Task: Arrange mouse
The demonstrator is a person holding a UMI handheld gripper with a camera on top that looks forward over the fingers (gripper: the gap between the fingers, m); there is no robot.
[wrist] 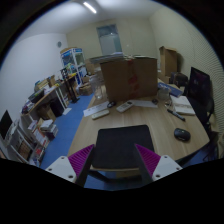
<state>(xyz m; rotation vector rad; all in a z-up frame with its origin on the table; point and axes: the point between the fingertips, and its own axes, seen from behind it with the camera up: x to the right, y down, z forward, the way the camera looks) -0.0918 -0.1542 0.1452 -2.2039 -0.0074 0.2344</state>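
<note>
Across the room: an office with a blue floor (68, 118), a ceiling light, and cluttered desks and shelves (40, 105) along the left wall.
Table (150, 122): a large wooden top runs from the fingers to the far end; bare wood lies to the right of the mat, and the right edge curves past a dark chair (200, 92).
Cardboard box (130, 78): stands big and upright at the table's far end, with papers (110, 108) just in front of it.
Mouse mat (122, 146): dark, lying flat between and just ahead of the fingers, its near edge hidden behind them.
Gripper (118, 161): released, fingers spread wide with magenta pads (148, 157) either side of the mat, holding nothing.
Notebook (183, 105): near the far right edge.
Mouse (181, 133): small, black, on the right of the table beside the edge, well apart from the mat.
</note>
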